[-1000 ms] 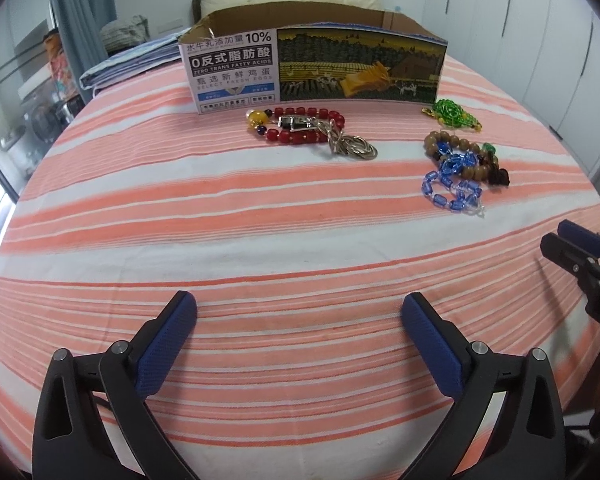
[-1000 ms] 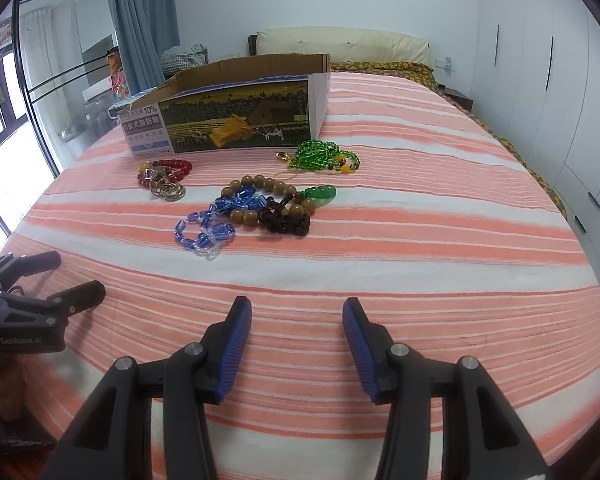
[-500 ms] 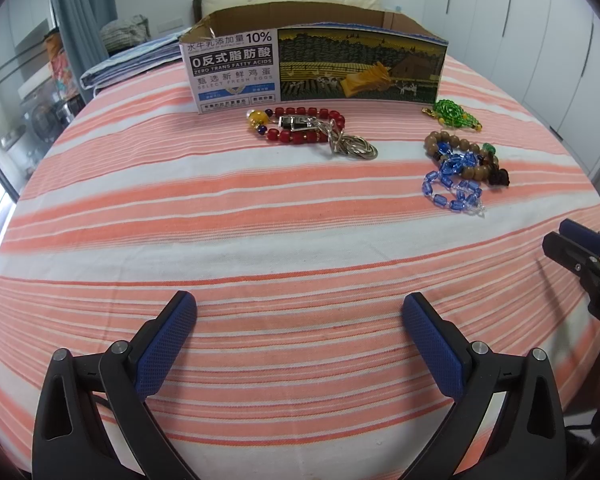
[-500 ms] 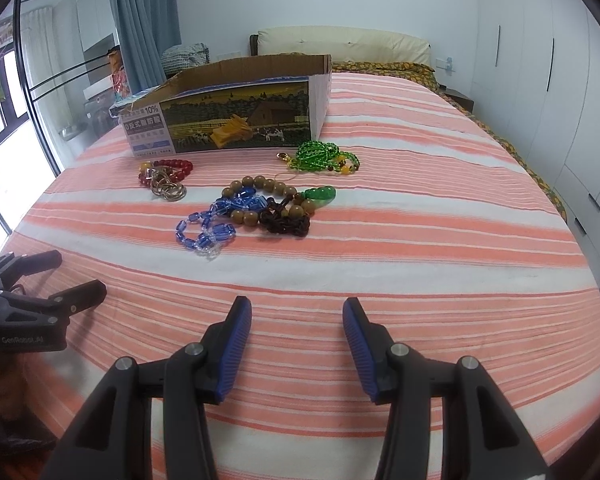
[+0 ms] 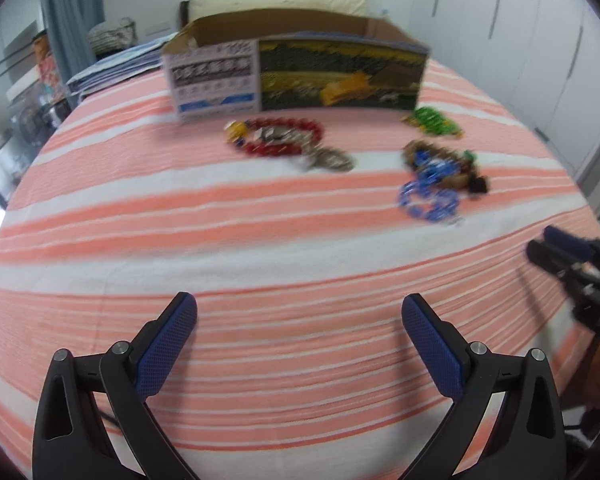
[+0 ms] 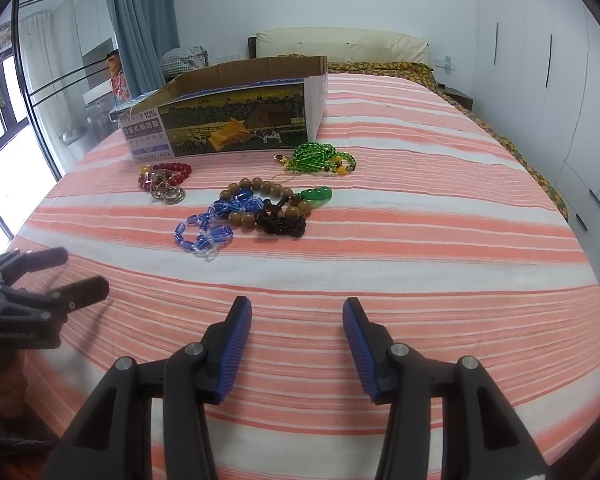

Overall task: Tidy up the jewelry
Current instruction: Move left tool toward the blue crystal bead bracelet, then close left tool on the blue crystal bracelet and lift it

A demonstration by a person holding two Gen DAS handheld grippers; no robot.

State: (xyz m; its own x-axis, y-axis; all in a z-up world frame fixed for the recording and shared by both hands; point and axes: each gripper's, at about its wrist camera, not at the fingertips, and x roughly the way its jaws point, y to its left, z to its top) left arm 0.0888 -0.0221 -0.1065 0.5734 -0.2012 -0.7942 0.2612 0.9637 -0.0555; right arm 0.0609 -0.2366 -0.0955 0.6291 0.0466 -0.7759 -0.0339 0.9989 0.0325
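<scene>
Orange-and-white striped bed cover [image 6: 400, 240] holds every piece, all outside the open printed cardboard box [image 6: 236, 120]: red bead bracelet [image 6: 168, 174], blue glass bead strand [image 6: 208, 224], brown wooden bead bracelet [image 6: 260, 200], green bead necklace [image 6: 316, 158]. Nothing has shifted in the last second, so sorting hasn't started. Your left tool [image 5: 300, 344] and right tool [image 6: 298, 344] hover released and empty, well short of the jewelry.

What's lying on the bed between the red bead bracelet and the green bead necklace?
Nothing: in the right wrist view, only bare striped bedspread lies between the red bead bracelet and green bead necklace.
</scene>
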